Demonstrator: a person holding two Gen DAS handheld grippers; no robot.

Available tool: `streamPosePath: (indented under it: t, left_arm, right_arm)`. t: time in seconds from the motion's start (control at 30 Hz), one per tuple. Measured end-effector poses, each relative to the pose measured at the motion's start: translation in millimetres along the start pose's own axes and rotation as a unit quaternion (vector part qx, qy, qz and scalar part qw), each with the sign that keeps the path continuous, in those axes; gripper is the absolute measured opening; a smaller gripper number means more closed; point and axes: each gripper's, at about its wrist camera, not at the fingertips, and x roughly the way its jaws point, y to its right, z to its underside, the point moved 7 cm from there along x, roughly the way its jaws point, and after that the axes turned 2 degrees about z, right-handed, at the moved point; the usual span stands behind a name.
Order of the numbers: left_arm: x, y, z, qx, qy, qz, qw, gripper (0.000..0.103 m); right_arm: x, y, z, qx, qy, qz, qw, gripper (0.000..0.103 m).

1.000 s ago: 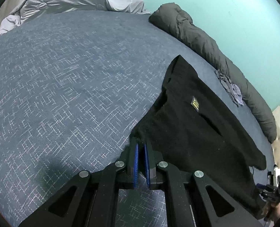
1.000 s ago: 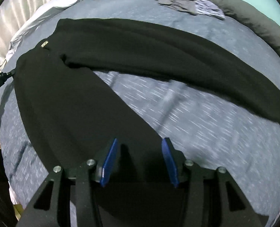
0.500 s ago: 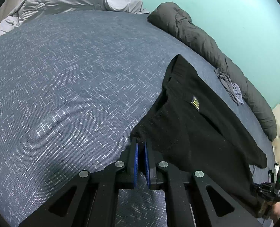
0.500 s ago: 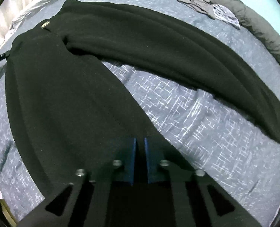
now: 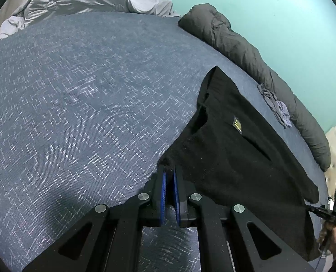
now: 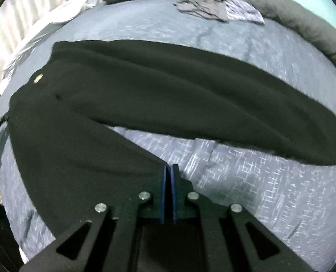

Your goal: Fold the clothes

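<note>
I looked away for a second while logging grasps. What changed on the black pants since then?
The right gripper closed from open onto the near leg hem of the black pants and started pulling. The left gripper stayed clamped on the waistband corner; the far leg stayed flat.

Gold label (image 5: 237, 122) on black garment (image 5: 247, 158) (print too small, unreadable).
</note>
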Motion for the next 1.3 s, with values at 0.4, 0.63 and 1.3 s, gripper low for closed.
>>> streamPosePath:
  t: [0.4,0.63,1.3]
  left_arm:
    - [1.8,-1.8,2.0,0.0,-0.002,-0.001,1.0,0.007]
    - [0.9,-0.3,2.7,-0.001,0.0,-0.005,1.0,0.007]
    - [4.2,-2.9,1.1,-0.007,0.0,-0.001,1.0,0.007]
  right_arm:
    - [-27.3,53.6,3.6,0.067,0.046,0.014,0.997,0.012]
    - [-84.6,114.4,57.7,0.065,0.045,0.017,0.997,0.044]
    - [-45.2,138.8,109.6,0.036,-0.021,0.087,0.995,0.003]
